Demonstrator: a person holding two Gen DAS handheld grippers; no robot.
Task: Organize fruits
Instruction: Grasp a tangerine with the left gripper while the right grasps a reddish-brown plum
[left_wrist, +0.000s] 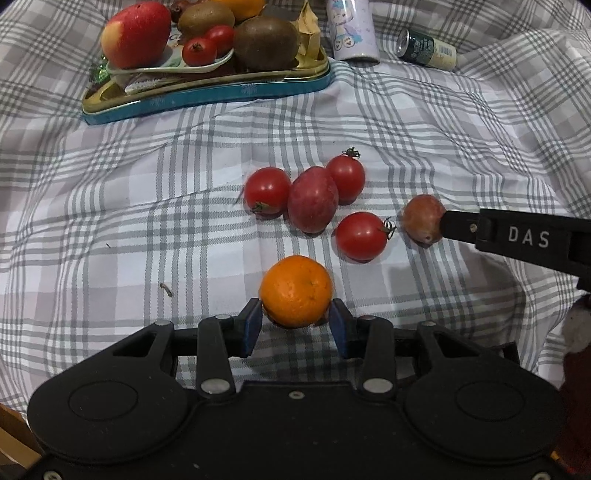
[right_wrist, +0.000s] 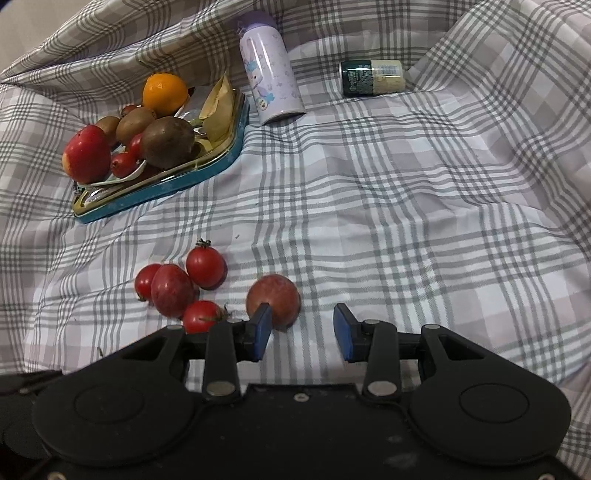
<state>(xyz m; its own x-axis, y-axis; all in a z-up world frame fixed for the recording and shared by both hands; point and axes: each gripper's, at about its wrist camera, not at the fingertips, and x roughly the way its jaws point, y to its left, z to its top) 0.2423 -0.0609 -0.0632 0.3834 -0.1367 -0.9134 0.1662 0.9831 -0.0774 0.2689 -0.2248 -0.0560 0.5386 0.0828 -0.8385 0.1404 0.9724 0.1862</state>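
Left gripper (left_wrist: 295, 325) pinching the orange (left_wrist: 296, 291) near the tomatoes (left_wrist: 361, 236); right gripper (right_wrist: 302, 331) gaping, left pad touching the reddish fruit (right_wrist: 275, 298) on the checked cloth (right_wrist: 406, 221).

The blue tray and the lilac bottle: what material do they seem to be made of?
The blue tray: likely painted tin, since its gold rim is thin and shiny. The lilac bottle: probably coated metal or plastic, smooth with a soft sheen and a printed cartoon; the pictures cannot settle which.
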